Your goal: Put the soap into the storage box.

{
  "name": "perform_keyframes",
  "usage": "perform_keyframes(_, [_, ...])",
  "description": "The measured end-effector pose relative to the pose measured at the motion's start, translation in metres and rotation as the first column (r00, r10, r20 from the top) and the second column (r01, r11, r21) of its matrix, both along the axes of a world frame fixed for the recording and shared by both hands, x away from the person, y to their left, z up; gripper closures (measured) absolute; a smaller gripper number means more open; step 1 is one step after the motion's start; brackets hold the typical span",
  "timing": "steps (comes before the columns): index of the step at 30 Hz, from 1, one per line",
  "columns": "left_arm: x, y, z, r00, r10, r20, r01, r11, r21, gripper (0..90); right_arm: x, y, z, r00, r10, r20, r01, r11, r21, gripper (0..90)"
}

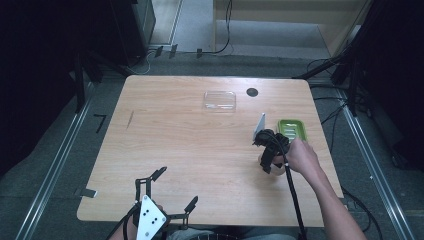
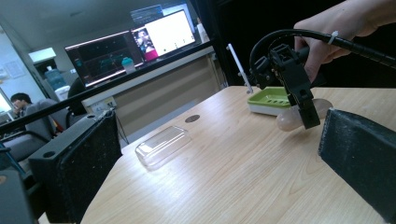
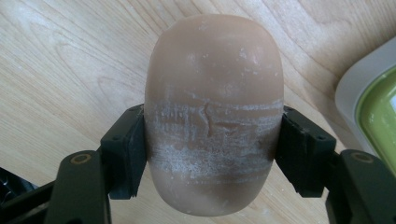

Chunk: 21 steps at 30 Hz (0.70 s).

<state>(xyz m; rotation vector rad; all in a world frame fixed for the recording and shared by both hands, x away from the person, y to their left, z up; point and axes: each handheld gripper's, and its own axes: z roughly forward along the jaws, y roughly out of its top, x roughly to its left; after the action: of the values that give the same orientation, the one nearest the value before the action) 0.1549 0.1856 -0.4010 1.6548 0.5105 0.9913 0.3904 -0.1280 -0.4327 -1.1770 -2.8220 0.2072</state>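
Note:
A tan oval bar of soap sits clamped between the two black pads of my right gripper, which is shut on its sides. In the high view this gripper points down at the table's right side, just left of a green soap dish on a white base. From the left gripper view the soap hangs low at the tabletop, in front of the dish; whether it touches the wood I cannot tell. My left gripper rests open at the near edge, jaws wide apart and empty.
A clear plastic lid lies at the far middle of the wooden table, with a round black hole to its right. The dish's edge shows close to the soap. Cables and metal rails run along the floor.

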Motion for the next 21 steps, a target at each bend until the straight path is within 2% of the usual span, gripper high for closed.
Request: perform_keyframes(21, [0.0, 0.0, 0.0, 1.0, 0.0, 0.0, 0.0, 1.0, -0.001, 0.0, 0.001, -0.025, 0.01, 0.9985, -0.054, 0.003, 0.054, 0.999, 0.001, 33.7])
